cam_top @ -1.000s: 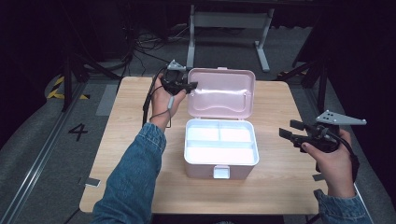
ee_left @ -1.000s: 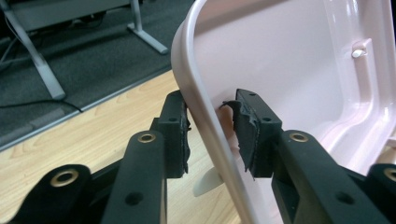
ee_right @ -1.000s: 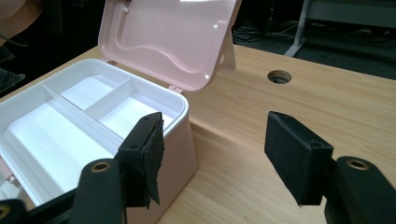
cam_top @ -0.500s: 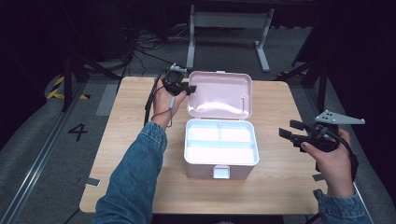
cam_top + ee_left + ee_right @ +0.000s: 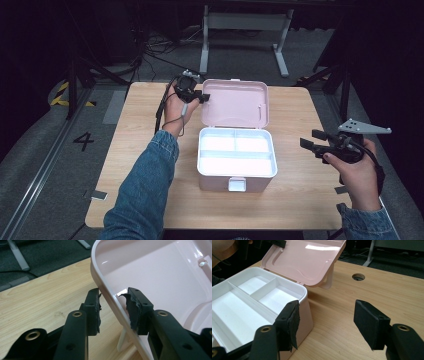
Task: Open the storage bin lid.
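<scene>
left gripper (image 5: pixel 204 96): we see its fingers (image 5: pixel 93 307) astride the left rim of the pink lid (image 5: pixel 235 102), one pad outside, one inside; they have just been opening, narrow gap, rim between them but the pads look just clear of the plastic (the inner pad is close, we can't be sure it's off).
right gripper (image 5: pixel 312 140): we see it held off the right side of the box (image 5: pixel 236 172), over the bench (image 5: pixel 300 195) edge; fingers (image 5: pixel 370 323) wide apart, nothing between them.
lid: swung up and back, leaning past upright away from the person, inner face showing; in the right gripper view it sits beyond and left of the fingers, resting on a small white strut (image 5: pixel 328 277).
box: white base with pink walls, open, three compartments (two small at the back, one long at the front); its near corner lies just behind the left finger in the right gripper view; latch tab (image 5: pixel 236 184) at the front.
bench: light wood, cable hole (image 5: pixel 358 277) beyond the right fingers.
</scene>
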Action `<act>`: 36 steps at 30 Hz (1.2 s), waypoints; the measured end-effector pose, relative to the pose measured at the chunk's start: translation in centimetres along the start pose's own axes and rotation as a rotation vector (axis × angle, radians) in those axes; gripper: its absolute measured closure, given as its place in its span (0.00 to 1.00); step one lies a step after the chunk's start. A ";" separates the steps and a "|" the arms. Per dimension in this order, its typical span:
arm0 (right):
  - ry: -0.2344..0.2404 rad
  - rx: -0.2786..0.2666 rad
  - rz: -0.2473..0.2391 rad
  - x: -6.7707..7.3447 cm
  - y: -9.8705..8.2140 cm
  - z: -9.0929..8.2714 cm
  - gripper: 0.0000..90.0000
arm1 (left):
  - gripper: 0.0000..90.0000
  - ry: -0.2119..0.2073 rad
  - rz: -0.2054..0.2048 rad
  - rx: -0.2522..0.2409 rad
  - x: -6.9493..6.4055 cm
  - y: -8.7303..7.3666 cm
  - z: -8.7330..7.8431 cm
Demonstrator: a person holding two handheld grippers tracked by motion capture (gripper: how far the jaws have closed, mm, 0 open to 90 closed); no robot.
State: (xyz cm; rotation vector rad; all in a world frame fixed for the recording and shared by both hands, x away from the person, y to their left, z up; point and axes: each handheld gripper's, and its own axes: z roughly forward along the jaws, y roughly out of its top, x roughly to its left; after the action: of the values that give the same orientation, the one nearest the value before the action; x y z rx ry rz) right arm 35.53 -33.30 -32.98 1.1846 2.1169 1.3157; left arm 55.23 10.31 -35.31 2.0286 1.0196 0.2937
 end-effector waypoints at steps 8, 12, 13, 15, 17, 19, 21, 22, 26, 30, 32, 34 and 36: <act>-0.003 0.001 0.004 -0.2 -0.1 -0.2 0.43 | 0.71 0.005 -0.008 0.031 0.3 -0.2 0.6; -0.002 0.005 0.005 -0.2 -0.2 -0.2 0.42 | 0.73 0.006 -0.022 0.045 0.6 -0.4 0.6; -0.002 0.005 0.005 -0.2 -0.2 -0.2 0.42 | 0.73 0.005 -0.022 0.048 0.7 -0.5 0.6; -0.003 0.006 0.007 -0.3 -0.2 -0.1 0.42 | 0.75 -0.009 -0.027 0.046 0.8 -0.6 0.7; -0.002 0.007 0.006 -0.3 -0.2 -0.1 0.42 | 0.75 -0.019 -0.025 0.045 0.7 -0.6 0.9; -0.003 0.007 0.006 -0.3 -0.2 -0.1 0.42 | 0.74 -0.017 -0.021 0.045 0.4 -0.6 1.1; -0.003 0.005 0.005 -0.3 -0.2 -0.2 0.42 | 0.74 -0.022 -0.009 0.039 0.3 -0.5 1.1; -0.002 0.005 0.007 -0.3 -0.2 -0.2 0.42 | 0.73 -0.022 -0.001 0.041 0.2 -0.5 1.0; -0.006 0.006 0.006 -0.4 -0.3 -0.2 0.42 | 0.72 -0.028 0.016 0.017 -0.5 -0.2 0.0; -0.006 0.010 0.002 -0.4 -0.3 -0.1 0.43 | 0.69 -0.046 0.048 -0.002 -1.2 0.1 -1.1; -0.005 0.012 -0.004 -0.4 -0.3 -0.1 0.45 | 0.69 -0.056 0.077 -0.019 -1.8 0.2 -2.2; -0.007 0.014 -0.013 -0.4 -0.3 0.0 0.45 | 0.68 -0.068 0.095 -0.037 -2.5 0.2 -3.5; -0.013 0.023 -0.036 -0.4 -0.2 0.1 0.46 | 0.68 -0.079 0.125 -0.043 -3.1 0.1 -4.9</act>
State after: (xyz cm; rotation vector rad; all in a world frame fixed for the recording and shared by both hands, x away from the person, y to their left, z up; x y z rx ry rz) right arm 35.72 -33.62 -33.26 1.1556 2.1396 1.2678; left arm 50.70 10.74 -31.64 2.0524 0.8328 0.2961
